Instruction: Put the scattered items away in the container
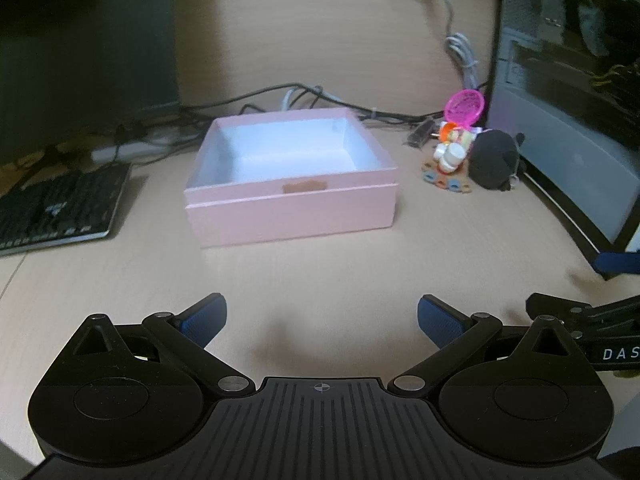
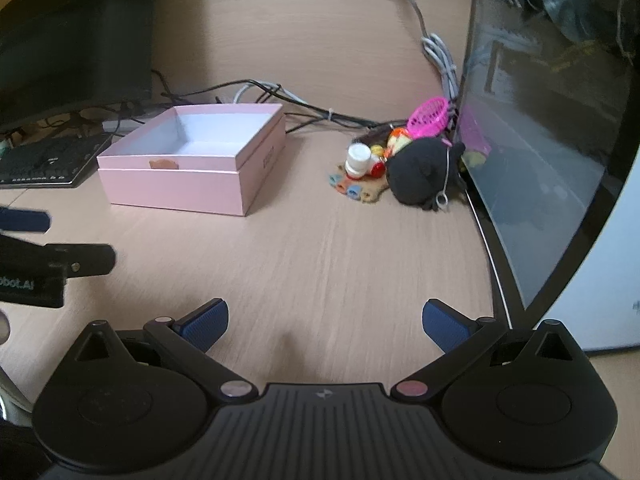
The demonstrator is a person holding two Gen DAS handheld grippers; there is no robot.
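My left gripper (image 1: 322,322) and my right gripper (image 2: 325,325) both float over the pale wooden worktop (image 2: 320,248), and there is lots of bare room in front of them. Both have their blue fingers (image 1: 206,318) spread wide, and they hold nothing. The pink box (image 1: 292,176) sits in the middle of the worktop with its top open. It is square, with smooth pink walls and a white inside, and nothing is in it that I can see. The little things to tidy sit in a heap to the right of the box, well apart from it and right up against a big dark glass case (image 2: 540,140). The heap has a soft black plush toy (image 2: 422,176), a bright pink net basket (image 2: 430,118), a small white round bottle (image 2: 357,160) and a flat brown piece with coloured dots (image 2: 356,190). My right view shows a thin metal ring hanging on the plush toy; my left view does not show it clearly. A black keyboard (image 1: 60,208) lies to the left of the box, and dark cables (image 1: 280,94) run behind it.
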